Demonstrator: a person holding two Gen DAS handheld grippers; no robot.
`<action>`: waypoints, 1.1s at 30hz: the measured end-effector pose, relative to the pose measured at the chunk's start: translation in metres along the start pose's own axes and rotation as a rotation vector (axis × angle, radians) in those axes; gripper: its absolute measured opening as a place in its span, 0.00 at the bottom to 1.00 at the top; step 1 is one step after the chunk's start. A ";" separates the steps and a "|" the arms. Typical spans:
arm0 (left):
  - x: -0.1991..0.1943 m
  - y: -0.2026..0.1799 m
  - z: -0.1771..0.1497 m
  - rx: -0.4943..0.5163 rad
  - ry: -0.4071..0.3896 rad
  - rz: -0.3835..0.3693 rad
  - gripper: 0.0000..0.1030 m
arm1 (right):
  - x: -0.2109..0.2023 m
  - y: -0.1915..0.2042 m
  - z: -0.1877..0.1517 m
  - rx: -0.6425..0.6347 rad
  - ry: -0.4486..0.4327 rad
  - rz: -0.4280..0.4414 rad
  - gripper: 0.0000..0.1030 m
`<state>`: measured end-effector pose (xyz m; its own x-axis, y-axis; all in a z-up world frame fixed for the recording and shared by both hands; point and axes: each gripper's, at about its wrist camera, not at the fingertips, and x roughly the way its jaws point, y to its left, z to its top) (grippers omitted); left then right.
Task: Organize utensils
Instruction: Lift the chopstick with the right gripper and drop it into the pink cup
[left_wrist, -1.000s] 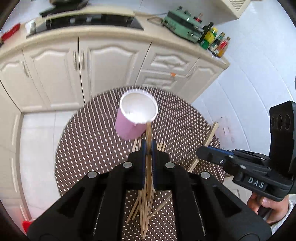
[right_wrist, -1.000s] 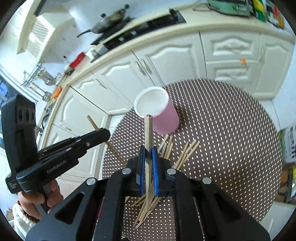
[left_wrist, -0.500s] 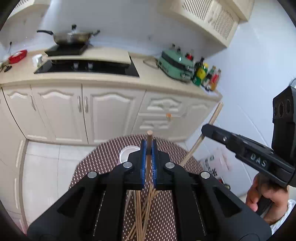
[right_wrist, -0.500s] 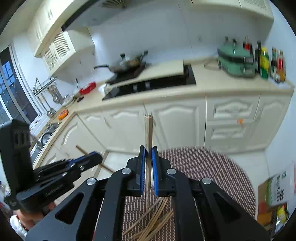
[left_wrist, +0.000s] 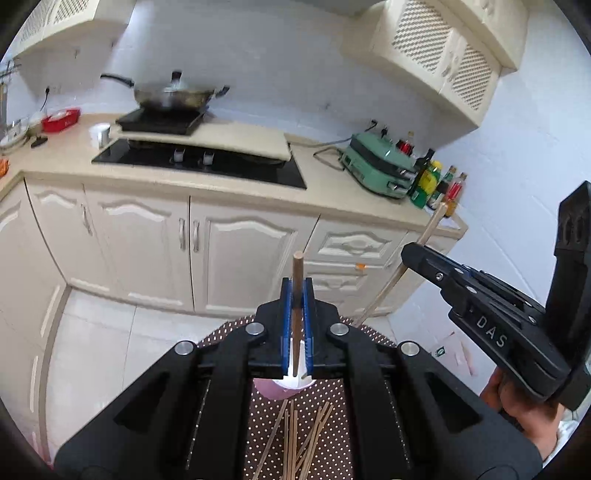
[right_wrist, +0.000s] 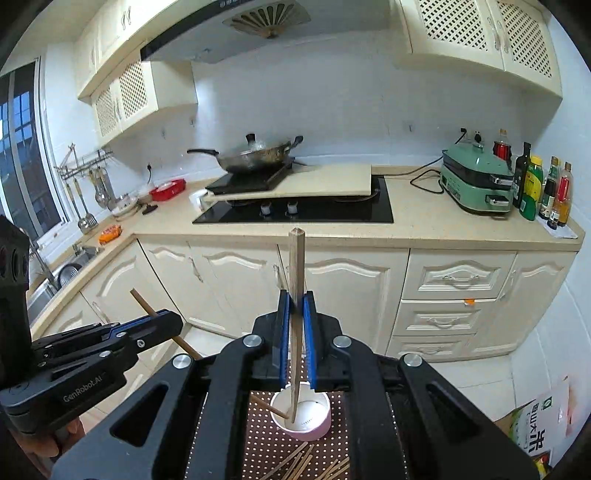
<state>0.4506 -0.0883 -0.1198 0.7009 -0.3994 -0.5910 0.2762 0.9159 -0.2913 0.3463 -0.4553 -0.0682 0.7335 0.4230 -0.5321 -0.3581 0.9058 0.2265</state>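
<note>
— Swung from face-down to upright within a second: left tongs (left_wrist: 296, 291) clamped on the left chopstick (left_wrist: 297, 264), right tongs (right_wrist: 295, 300) on the right chopstick (right_wrist: 296, 258).
— Tips now inside the pink cup (right_wrist: 312, 424) on the dotted counter (right_wrist: 258, 439); seemingly ready for release, with loose chopsticks (left_wrist: 291, 443) waiting beside it

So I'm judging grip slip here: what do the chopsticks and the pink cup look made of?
The chopsticks look like bare wood or bamboo: tan, matte, squared tip, faint grain. The pink cup looks like smooth plastic, or possibly coated paper: even pink wall, plain white inside, soft sheen. Both grippers, left and right, pinch a stick between blue pads.
</note>
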 end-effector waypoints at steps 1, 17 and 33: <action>0.006 0.002 -0.004 -0.003 0.015 0.003 0.06 | 0.003 0.000 -0.002 0.005 0.006 0.000 0.06; 0.061 0.016 -0.055 -0.008 0.223 -0.001 0.06 | 0.039 -0.016 -0.064 0.124 0.244 0.014 0.06; 0.059 0.022 -0.076 -0.002 0.280 0.021 0.57 | 0.035 -0.023 -0.084 0.234 0.301 0.017 0.19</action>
<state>0.4479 -0.0952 -0.2182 0.4972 -0.3767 -0.7816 0.2624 0.9239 -0.2784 0.3320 -0.4632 -0.1607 0.5138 0.4438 -0.7342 -0.2017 0.8943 0.3994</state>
